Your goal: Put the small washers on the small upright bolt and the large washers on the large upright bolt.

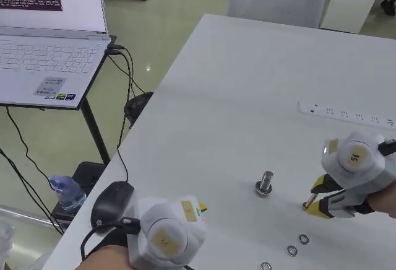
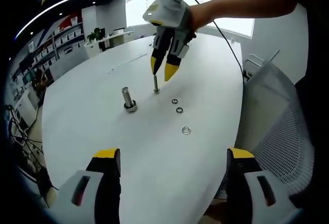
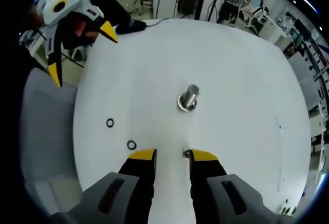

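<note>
Two tools frame the white counter [image 1: 235, 96]: the left tool [image 2: 173, 154], lower left in the head view, gapes wide, empty; large bolt [image 1: 264, 183] stands mid-frame; small bolt [image 1: 307, 203] sits at the right tool's [image 1: 314, 198] slightly parted, empty tips; three washers [image 1: 292, 251] lie lower right.

The white table [image 1: 247, 96] carries a large bolt [image 1: 265, 183] standing upright, a small bolt [image 1: 309, 202] upright near it, three washers [image 1: 292, 251] lying flat (none touching), a power strip [image 1: 346, 115] farther back, and a mouse [image 1: 112, 200] at its edge.
</note>
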